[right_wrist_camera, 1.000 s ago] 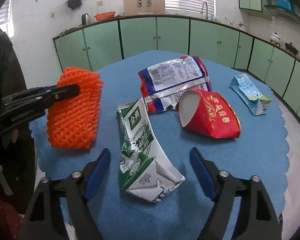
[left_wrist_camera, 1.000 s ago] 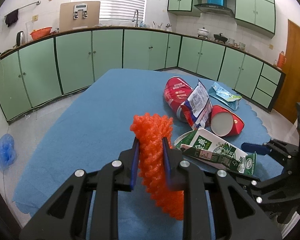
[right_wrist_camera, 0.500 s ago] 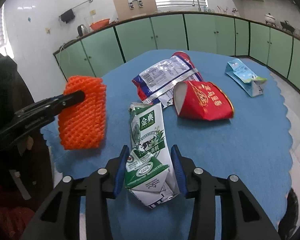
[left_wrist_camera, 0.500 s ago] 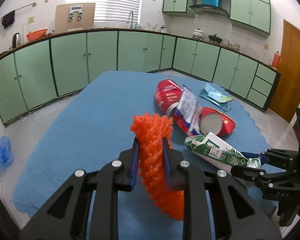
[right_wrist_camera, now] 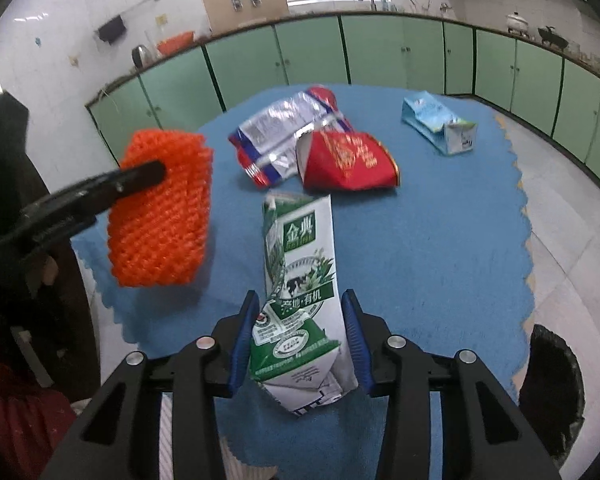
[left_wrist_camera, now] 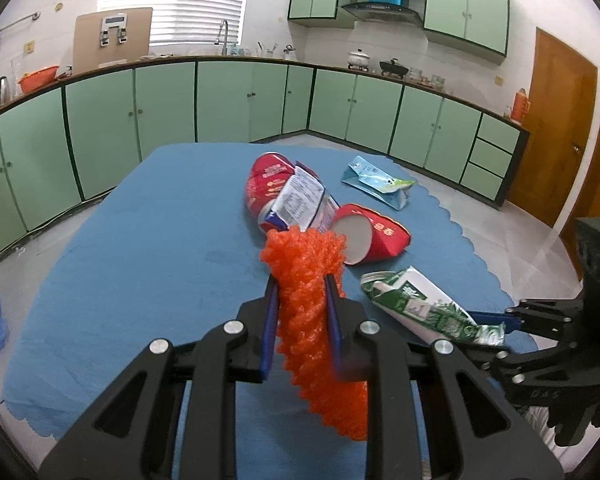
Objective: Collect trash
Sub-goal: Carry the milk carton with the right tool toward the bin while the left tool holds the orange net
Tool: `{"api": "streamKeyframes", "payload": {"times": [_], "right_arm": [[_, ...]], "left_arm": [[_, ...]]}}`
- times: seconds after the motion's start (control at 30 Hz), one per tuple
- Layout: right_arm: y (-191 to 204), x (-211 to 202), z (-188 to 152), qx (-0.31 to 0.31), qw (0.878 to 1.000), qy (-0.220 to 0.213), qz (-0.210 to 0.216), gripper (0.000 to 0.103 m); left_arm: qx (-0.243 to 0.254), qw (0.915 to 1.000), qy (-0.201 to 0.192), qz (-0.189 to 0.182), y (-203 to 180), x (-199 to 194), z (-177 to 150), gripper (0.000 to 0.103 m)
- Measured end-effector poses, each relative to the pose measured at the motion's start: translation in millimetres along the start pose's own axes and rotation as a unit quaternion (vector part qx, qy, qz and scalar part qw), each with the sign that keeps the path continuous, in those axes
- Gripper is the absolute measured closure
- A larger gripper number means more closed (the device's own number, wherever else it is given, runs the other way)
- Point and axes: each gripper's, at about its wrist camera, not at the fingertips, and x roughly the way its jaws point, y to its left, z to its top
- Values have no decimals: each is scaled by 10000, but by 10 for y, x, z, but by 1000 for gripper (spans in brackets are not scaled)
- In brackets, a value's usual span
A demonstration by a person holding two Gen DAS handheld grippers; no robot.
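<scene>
While both hand-held grippers carry a piece of trash above the blue scalloped tablecloth [right_wrist_camera: 440, 240], the relation that matters is how the flattened green-and-white milk carton [right_wrist_camera: 300, 280] lies in the right gripper [right_wrist_camera: 300, 336]. The carton's long axis runs straight forward along the fingers, away from the camera, with its folded base nearest the wrist and its torn top pointing toward the crushed red paper cup [right_wrist_camera: 348, 164]. The blue pads sit against the carton's two narrow sides near its base; the jaws are easing slightly apart, with the carton between them and apparently clear of the cloth. In the left wrist view the same carton [left_wrist_camera: 420, 308] projects from the right gripper [left_wrist_camera: 496, 322] toward the cup [left_wrist_camera: 374, 236].

The left gripper [left_wrist_camera: 300, 308] is nearly closed on the orange foam fruit-net sleeve [left_wrist_camera: 312, 320], which hangs below and rises above the pads. Seen from the right wrist, this sleeve [right_wrist_camera: 160, 216] is held left of the carton and apart from it.

Beyond the cup lies a silver-and-red crinkled snack bag [right_wrist_camera: 284, 136], touching the cup; right of the cup, well apart, rests a light-blue small carton [right_wrist_camera: 436, 120]. A dark bag-like opening [right_wrist_camera: 552, 384] shows past the cloth's near right edge, closer to the right gripper; judged as a likely drop point, though it cannot be confirmed.
</scene>
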Motion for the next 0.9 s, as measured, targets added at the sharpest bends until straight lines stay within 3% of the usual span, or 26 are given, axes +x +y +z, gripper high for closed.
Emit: {"api": "streamKeyframes", "payload": {"times": [0.07, 0.23, 0.33, 0.6, 0.9], "right_arm": [[6, 77, 29, 1, 10000, 50, -35, 48], [-25, 240, 86, 10, 10000, 89, -15, 43], [-43, 250, 111, 38, 9999, 111, 15, 61], [-156, -51, 91, 258, 9993, -158, -200, 62], [-498, -596, 11, 610, 9947, -585, -592, 64]], "left_arm": [[17, 10000, 12, 6, -11, 7, -5, 83], [-12, 10000, 33, 67, 41, 18, -6, 83], [-44, 9999, 59, 83, 59, 33, -6, 83], [40, 9999, 33, -118, -62, 28, 33, 83], [332, 9963, -31, -795, -587, 117, 218, 83]]}}
